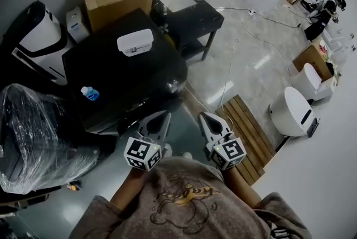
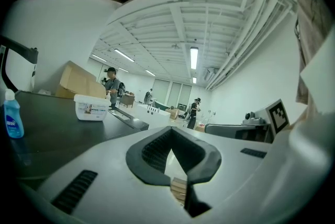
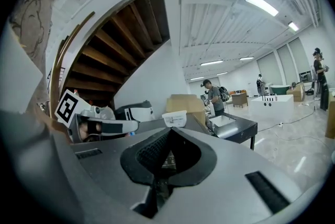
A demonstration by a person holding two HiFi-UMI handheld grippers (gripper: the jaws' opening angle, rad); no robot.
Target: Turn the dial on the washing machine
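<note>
Approach step: left gripper (image 1: 164, 116) and right gripper (image 1: 204, 117) are both closed and empty, short of the black washing machine (image 1: 128, 76). Next, reach its dial.

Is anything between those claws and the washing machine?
Nothing visible. Left gripper and right gripper hang just short of the washing machine, only floor between. Tub and bottle sit farther back on its top.

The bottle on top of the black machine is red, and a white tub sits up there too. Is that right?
Not quite. The bottle is blue, not red, as the head view shows. It is on top of the black machine, and the white tub sits up there too.
</note>
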